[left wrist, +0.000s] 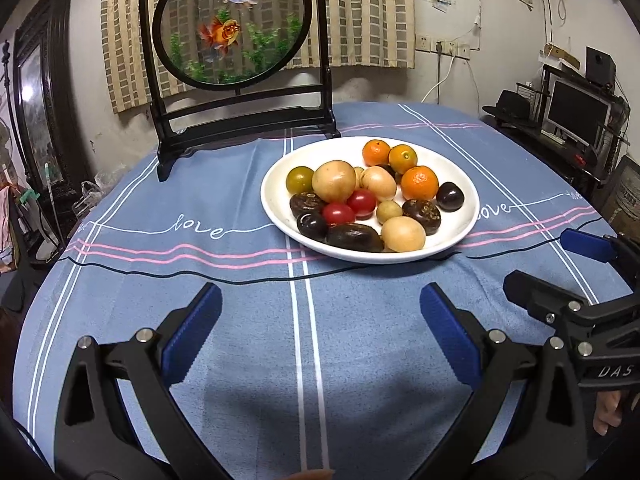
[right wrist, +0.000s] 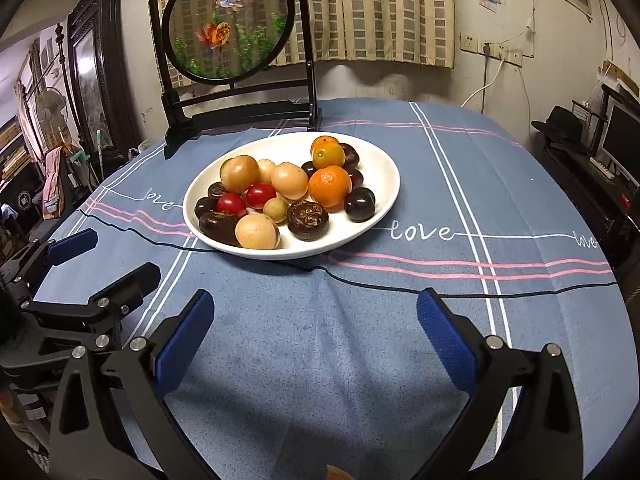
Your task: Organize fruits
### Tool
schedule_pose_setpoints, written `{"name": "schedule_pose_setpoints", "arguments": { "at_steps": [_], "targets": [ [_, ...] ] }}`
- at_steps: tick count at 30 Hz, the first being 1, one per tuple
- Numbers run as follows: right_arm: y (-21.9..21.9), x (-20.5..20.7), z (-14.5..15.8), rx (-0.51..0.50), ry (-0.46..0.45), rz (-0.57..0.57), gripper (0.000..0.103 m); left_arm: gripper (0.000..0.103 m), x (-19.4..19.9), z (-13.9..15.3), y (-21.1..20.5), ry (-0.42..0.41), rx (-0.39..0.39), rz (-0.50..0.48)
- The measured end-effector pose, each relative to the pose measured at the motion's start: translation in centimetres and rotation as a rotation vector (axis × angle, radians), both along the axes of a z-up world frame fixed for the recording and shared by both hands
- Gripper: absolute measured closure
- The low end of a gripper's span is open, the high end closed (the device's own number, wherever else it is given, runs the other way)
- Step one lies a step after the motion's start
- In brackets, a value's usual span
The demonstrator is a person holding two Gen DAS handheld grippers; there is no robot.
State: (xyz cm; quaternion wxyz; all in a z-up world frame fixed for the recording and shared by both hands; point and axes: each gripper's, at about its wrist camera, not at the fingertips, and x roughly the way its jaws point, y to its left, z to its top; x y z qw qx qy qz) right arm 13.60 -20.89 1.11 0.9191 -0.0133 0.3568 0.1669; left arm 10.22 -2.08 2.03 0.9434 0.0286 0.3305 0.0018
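A white plate [left wrist: 460,224] on the blue tablecloth holds mixed fruit: orange mandarins [left wrist: 419,182], two red cherry tomatoes [left wrist: 338,214], tan round fruits [left wrist: 334,181], dark chestnut-like fruits [left wrist: 354,237] and dark plums [left wrist: 449,196]. The plate also shows in the right wrist view [right wrist: 384,172]. My left gripper [left wrist: 320,300] is open and empty, low over the cloth in front of the plate. My right gripper [right wrist: 314,308] is open and empty, also short of the plate. Each gripper shows in the other's view, the right [left wrist: 552,260] and the left [right wrist: 108,256].
A black-framed round goldfish screen [left wrist: 232,20] stands at the table's back behind the plate. A thin black cable [left wrist: 160,274] runs across the cloth under the plate's front edge. A hat [left wrist: 514,106] and a monitor [left wrist: 578,114] sit on a shelf to the right.
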Motion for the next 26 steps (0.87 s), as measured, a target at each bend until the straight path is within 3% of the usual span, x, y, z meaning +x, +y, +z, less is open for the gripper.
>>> {"name": "schedule_pose_setpoints", "arguments": {
  "at_steps": [9, 26],
  "targets": [
    [-0.20, 0.07, 0.06, 0.014, 0.008, -0.005, 0.001, 0.002, -0.46, 0.22, -0.31, -0.041, 0.021, -0.005],
    [-0.51, 0.15, 0.12, 0.024, 0.013, -0.010, 0.001, 0.002, -0.32, 0.02, -0.45, -0.022, 0.011, -0.018]
  ]
}}
